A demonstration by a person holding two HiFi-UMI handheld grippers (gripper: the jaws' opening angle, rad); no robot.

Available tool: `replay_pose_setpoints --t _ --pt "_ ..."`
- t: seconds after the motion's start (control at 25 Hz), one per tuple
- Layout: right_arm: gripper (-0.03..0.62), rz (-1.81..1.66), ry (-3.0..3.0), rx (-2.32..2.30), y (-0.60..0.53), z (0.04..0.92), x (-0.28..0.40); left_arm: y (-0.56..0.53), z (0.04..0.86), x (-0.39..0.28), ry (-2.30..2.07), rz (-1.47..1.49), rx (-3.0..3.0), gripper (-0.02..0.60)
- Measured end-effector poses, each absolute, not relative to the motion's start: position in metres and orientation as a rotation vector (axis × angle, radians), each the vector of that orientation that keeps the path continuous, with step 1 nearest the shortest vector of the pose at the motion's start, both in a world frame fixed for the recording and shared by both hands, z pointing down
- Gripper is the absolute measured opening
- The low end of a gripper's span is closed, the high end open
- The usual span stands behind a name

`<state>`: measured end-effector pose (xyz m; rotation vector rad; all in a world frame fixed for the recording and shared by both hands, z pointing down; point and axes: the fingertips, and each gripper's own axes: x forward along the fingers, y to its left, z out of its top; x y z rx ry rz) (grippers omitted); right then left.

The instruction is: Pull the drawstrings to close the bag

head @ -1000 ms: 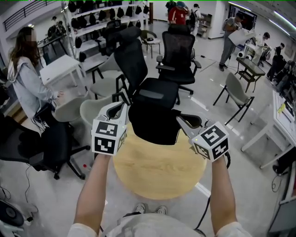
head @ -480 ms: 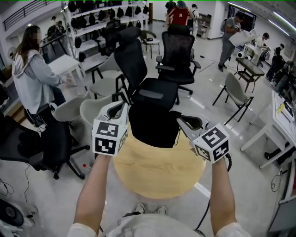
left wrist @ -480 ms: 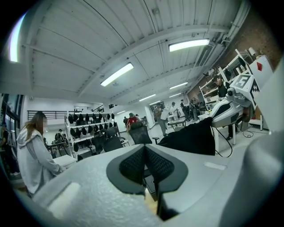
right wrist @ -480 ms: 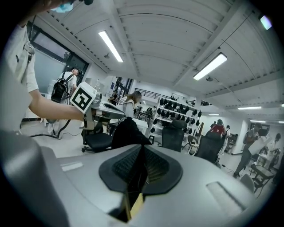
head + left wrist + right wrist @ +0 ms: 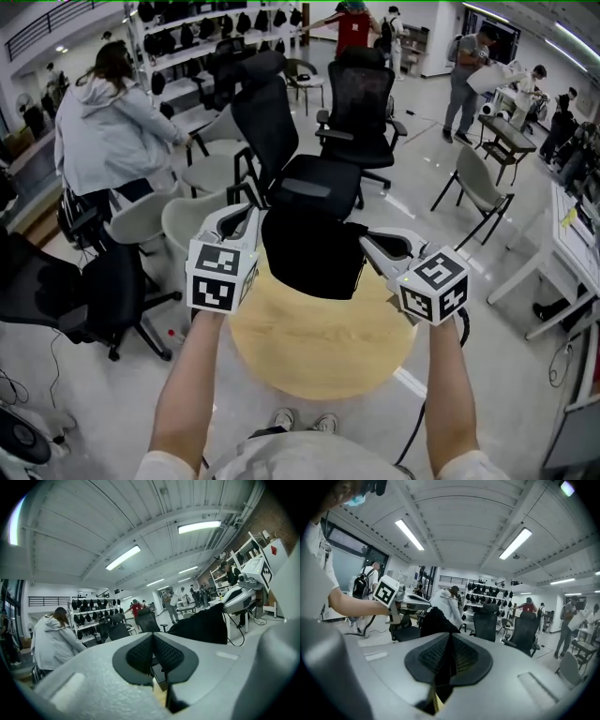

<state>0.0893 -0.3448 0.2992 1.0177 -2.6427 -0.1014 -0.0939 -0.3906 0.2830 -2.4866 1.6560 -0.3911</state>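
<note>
A black drawstring bag (image 5: 312,253) stands upright at the far edge of a round wooden table (image 5: 319,352). My left gripper (image 5: 249,214) is at the bag's top left corner and is shut; nothing shows between its pads (image 5: 140,652). My right gripper (image 5: 367,242) is at the bag's top right corner, shut, with a dark strip like the drawstring between its pads (image 5: 461,654). In the left gripper view the bag (image 5: 204,626) rises toward the right gripper (image 5: 241,595). In the right gripper view the bag (image 5: 436,620) lies below the left gripper (image 5: 408,603).
Black office chairs (image 5: 314,183) stand right behind the table. Grey shell chairs (image 5: 141,220) and a person in a grey hoodie (image 5: 112,122) are to the left. Another black chair (image 5: 75,291) is near the left, and a white desk (image 5: 562,244) at the right.
Both grippers and the bag stay in place; the right gripper's marker cube has rolled slightly. The person in grey at the left has turned and leaned toward the chairs.
</note>
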Motion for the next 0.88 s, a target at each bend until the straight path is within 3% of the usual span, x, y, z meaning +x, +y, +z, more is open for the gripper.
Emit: replay_pose_setpoints --t 0.88 --pt "0.003 -0.111 -2.537 1.323 -0.36 0.286 0.14 -0.392 0.266 -0.143 1.798 -0.325 -2.41 0.008"
